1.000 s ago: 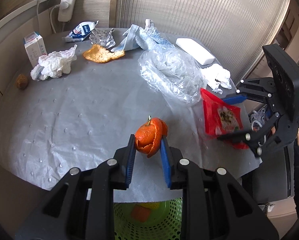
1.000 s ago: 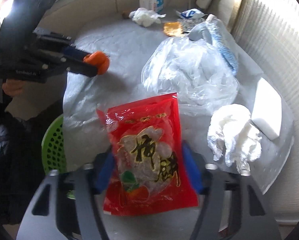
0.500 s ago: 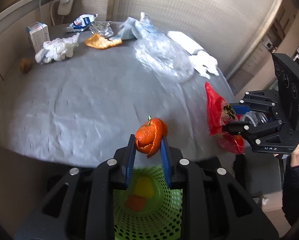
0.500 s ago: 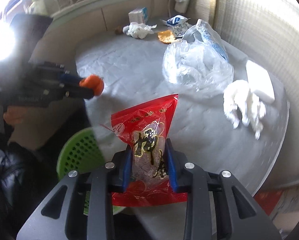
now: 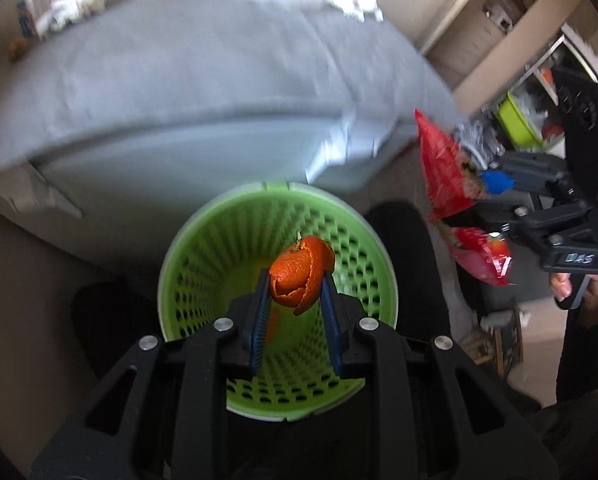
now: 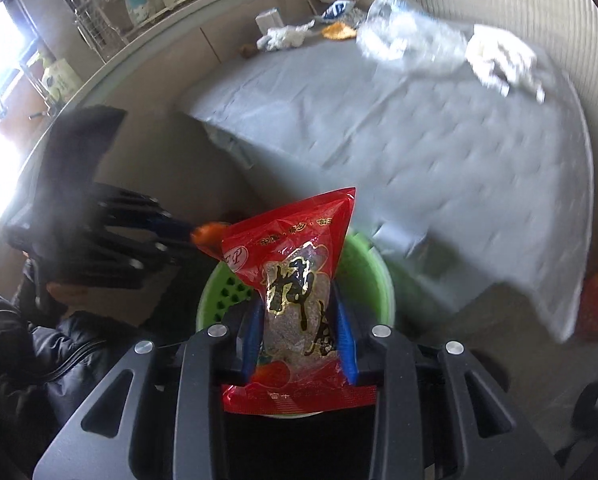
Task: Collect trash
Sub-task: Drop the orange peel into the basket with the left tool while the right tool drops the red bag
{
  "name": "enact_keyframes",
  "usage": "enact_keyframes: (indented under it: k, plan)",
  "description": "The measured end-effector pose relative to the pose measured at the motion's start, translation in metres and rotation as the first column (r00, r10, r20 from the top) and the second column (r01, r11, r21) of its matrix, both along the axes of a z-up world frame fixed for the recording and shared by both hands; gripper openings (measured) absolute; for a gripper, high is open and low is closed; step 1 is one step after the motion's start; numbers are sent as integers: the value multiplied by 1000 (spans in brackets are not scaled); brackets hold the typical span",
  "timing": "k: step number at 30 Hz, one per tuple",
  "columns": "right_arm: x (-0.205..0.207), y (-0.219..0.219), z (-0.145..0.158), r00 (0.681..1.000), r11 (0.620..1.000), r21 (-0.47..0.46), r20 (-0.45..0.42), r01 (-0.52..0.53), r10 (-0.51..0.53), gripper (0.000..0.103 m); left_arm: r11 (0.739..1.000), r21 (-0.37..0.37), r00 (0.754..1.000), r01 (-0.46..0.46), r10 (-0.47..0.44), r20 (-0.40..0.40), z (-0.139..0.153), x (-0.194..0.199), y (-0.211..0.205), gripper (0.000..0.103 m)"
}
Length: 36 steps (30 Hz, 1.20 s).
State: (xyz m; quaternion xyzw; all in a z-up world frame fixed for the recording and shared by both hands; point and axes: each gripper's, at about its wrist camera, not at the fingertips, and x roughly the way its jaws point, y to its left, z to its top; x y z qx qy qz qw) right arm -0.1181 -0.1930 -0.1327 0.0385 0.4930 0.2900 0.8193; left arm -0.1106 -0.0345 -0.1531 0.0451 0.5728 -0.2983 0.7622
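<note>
Your left gripper (image 5: 297, 296) pinches the orange peel (image 5: 301, 274) directly above the green basket (image 5: 203, 248), poised to drop; your right gripper (image 6: 301, 330) clamps the red snack bag (image 6: 299, 276) over that basket; beyond it, table (image 6: 439, 152) litter waits.

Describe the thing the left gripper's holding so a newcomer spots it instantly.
Find the green perforated basket on the floor below the grey table's edge. Directly above its opening, the left gripper pinches an orange peel: curled, bright orange, stem nub on top, unlike the flat red snack bag in the right gripper.

left gripper (image 5: 297, 280) and right gripper (image 6: 301, 304) moved from table (image 5: 179, 80) to over green basket (image 5: 203, 248)
</note>
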Motion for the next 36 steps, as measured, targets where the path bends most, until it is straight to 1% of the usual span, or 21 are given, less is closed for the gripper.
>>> enact_keyframes:
  k: [1,3,4,5,6,7,8,9,11,14,17,21,24,25,26,27,28,31,36]
  plan:
    - [-3,1,-2,1000,1000,11,-7,4,-4,33,1000,8,1000,8,-8,-11,-6,-2,-1,24]
    - [-7,2,-3,1000,999,37,-10,16,-15,34,999,28,999,26,-25,-40,-18,-7,-4,28]
    - [-8,2,-4,1000,999,42,-11,23,-23,35,999,33,999,29,-28,-47,-21,-6,-4,35]
    - [-8,1,-4,999,998,47,-11,33,-32,35,999,39,999,28,-26,-48,-23,-7,-4,40]
    - [-7,0,-3,999,998,48,-10,38,-37,35,999,40,999,24,-22,-39,-22,-8,-5,52]
    - [-7,0,-3,999,998,47,-9,40,-40,36,999,40,999,22,-21,-28,-21,-10,-4,60]
    - [-7,0,-2,999,998,48,-8,43,-43,36,999,37,1000,20,-19,-12,-18,-12,-3,66]
    - [-7,1,-2,999,998,47,-8,43,-43,37,999,33,1000,17,-16,-3,-15,-13,-3,68]
    - [-5,3,-2,999,998,43,-7,40,-39,38,1000,28,1000,6,-6,10,-10,-11,-1,76]
    - [-4,7,-2,1000,999,38,-8,28,-28,39,998,52,999,-27,25,42,-4,-9,2,81]
    - [-4,12,-3,1000,1000,22,-7,13,-13,39,995,69,995,-66,61,77,5,-4,8,84]
    - [-5,21,-6,1000,1000,3,-10,-24,24,43,989,87,984,-121,108,141,18,-1,25,87]
    - [-7,33,-12,997,997,-25,-25,-74,73,54,985,99,978,-145,127,168,22,2,32,88]
    - [-9,40,-15,994,994,-39,-32,-107,105,70,984,100,976,-150,131,172,23,3,33,88]
    - [-11,45,-17,992,991,-52,-31,-123,121,88,983,100,975,-156,137,175,24,4,35,88]
    - [-13,50,-18,991,989,-61,-28,-132,130,96,982,100,974,-162,143,176,24,6,36,88]
    - [-13,53,-18,990,988,-61,-25,-139,137,101,981,99,973,-165,146,176,25,6,37,88]
    - [-9,53,-17,991,991,-36,-33,-130,129,101,981,91,971,-174,155,181,24,9,37,89]
    - [2,40,-17,998,998,-12,-39,-57,56,101,981,84,969,-176,157,190,28,10,33,89]
